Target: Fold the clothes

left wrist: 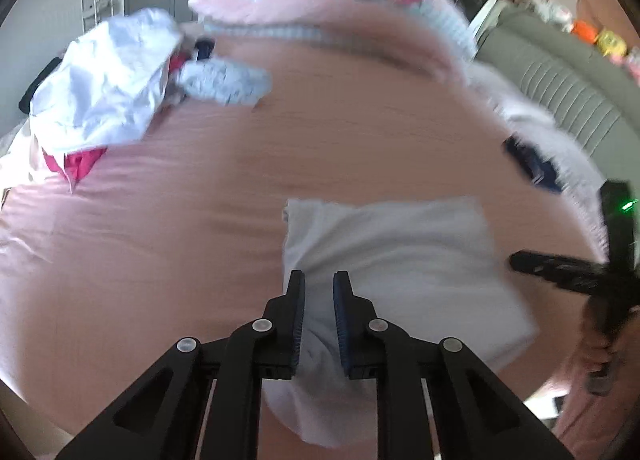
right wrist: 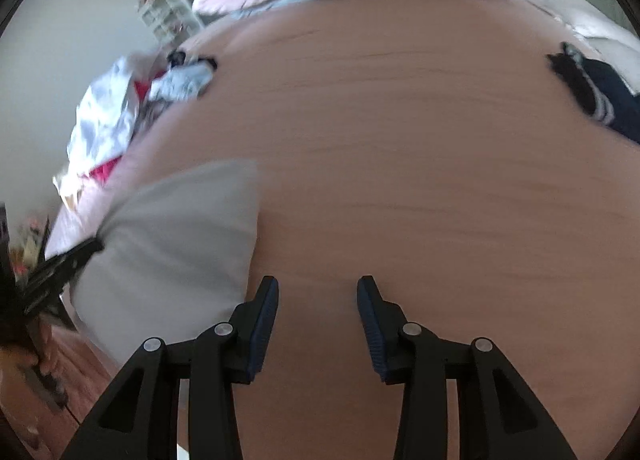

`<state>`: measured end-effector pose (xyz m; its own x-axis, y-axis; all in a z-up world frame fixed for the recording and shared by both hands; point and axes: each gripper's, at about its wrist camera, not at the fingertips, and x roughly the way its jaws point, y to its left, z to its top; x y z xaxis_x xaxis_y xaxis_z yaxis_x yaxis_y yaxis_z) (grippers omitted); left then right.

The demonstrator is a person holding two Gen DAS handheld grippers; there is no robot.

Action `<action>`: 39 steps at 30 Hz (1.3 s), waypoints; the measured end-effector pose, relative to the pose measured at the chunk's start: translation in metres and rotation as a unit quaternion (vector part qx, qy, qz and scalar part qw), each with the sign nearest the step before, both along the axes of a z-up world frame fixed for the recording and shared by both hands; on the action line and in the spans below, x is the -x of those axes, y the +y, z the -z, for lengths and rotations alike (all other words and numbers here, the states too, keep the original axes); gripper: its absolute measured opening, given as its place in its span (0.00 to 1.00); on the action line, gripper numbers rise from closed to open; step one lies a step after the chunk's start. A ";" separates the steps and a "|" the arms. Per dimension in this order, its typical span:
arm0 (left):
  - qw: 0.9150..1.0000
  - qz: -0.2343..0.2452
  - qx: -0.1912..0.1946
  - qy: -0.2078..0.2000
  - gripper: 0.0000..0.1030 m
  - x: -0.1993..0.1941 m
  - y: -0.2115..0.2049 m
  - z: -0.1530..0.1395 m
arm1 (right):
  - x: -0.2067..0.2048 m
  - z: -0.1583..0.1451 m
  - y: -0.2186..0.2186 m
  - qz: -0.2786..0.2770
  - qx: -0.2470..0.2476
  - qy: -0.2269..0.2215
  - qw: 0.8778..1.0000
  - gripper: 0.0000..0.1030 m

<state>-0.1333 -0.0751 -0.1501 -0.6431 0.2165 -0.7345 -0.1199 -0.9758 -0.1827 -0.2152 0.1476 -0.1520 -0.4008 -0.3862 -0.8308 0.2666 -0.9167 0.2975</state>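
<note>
On the pink bed [left wrist: 160, 240], left claw [left wrist: 319, 280] pinching folded white garment [left wrist: 400, 252]; right claw [right wrist: 318, 286] parted, empty.

White folded garment [left wrist: 392, 260] on pink bedsheet [left wrist: 160, 252]

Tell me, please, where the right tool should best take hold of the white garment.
Probably the free corner of the white garment nearest the right tool, coming in from its right side: the left tool pinches the opposite end, and that edge lies flat and clear on the pink sheet.
</note>
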 end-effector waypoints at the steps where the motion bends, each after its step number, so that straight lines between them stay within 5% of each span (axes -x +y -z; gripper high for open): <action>1: 1.000 0.007 -0.008 0.018 0.13 -0.006 0.005 -0.007 | -0.002 -0.004 0.001 0.001 0.001 0.010 1.000 0.39; 3: 0.998 0.040 -0.016 0.041 0.14 -0.014 0.022 -0.015 | -0.010 -0.012 -0.010 -0.019 0.013 0.026 0.999 0.39; 9: 0.996 0.085 0.021 -0.009 0.13 -0.013 0.051 0.017 | -0.034 -0.007 -0.065 -0.115 -0.027 0.035 0.992 0.39; 11: 0.997 0.073 0.005 -0.010 0.13 -0.016 0.041 0.015 | -0.035 0.001 -0.060 -0.111 -0.038 0.026 0.993 0.50; 14: 1.000 -0.010 -0.010 -0.020 0.13 -0.029 0.005 0.013 | -0.028 0.005 -0.037 -0.096 -0.007 -0.012 0.995 0.58; 17: 0.995 -0.071 -0.062 -0.032 0.25 -0.041 -0.028 0.020 | -0.023 -0.001 -0.016 -0.076 0.013 -0.022 0.997 0.58; 21: 0.996 -0.058 -0.072 0.001 0.31 -0.047 -0.017 0.004 | -0.027 -0.016 -0.009 -0.047 0.015 0.026 0.998 0.58; 24: 0.994 -0.056 -0.098 0.006 0.53 -0.052 -0.013 0.004 | -0.019 -0.016 -0.008 -0.034 0.054 0.013 0.998 0.61; 28: 0.992 -0.075 -0.094 -0.030 0.56 -0.044 -0.015 0.023 | -0.017 -0.001 -0.017 -0.037 0.045 -0.009 0.998 0.61; 29: 0.991 -0.081 -0.098 -0.039 0.62 -0.040 -0.019 0.029 | -0.018 0.003 -0.019 -0.037 0.041 -0.011 0.998 0.63; 31: 0.983 -0.111 -0.131 -0.071 0.88 -0.037 -0.031 0.044 | -0.021 0.004 -0.019 -0.043 0.046 -0.005 0.998 0.68; 33: 0.970 -0.125 -0.187 -0.091 0.88 -0.033 -0.044 0.055 | -0.024 0.005 -0.022 -0.053 0.039 0.003 0.998 0.69; 39: 0.963 -0.108 -0.231 -0.089 0.87 -0.035 -0.048 0.052 | -0.027 0.005 -0.027 -0.053 0.050 -0.008 0.997 0.69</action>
